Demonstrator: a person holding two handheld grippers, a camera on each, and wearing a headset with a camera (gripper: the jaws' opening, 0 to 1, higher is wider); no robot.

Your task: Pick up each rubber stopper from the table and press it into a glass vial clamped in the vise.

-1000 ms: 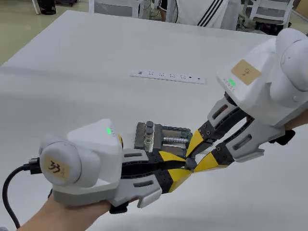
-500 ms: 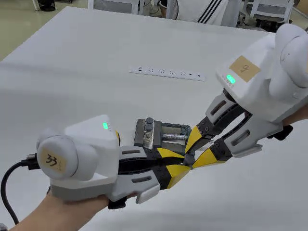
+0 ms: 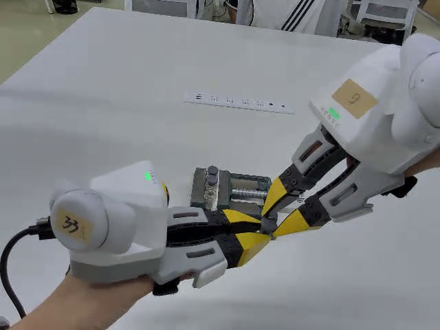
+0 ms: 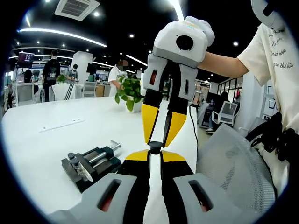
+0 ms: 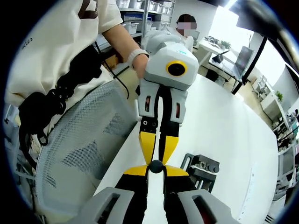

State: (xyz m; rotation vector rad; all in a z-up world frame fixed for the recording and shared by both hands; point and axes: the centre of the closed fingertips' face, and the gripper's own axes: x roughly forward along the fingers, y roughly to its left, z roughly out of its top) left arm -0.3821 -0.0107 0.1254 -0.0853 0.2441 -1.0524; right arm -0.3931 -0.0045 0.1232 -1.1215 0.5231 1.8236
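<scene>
— while you hold both claws up over the table, where is the rubber stopper?
— it's off the table, right where your two claws meet tip to tip, on your side of the vise.
— which claw has it?
— your right claw is clamped on it: in the right gripper view the dark stopper sits between its yellow tips. your left claw has its tips drawn together and touches the stopper from the other side; i cannot tell whether it pinches it too.
— and the vise?
— it stands on the table just beyond your left claw, near the meeting point but apart from it. a glass vial stands upright between its jaws at the left end, with a dark cap on top.
— anything else out there?
— a white power strip lies further back on the table, well apart from the vise.
</scene>
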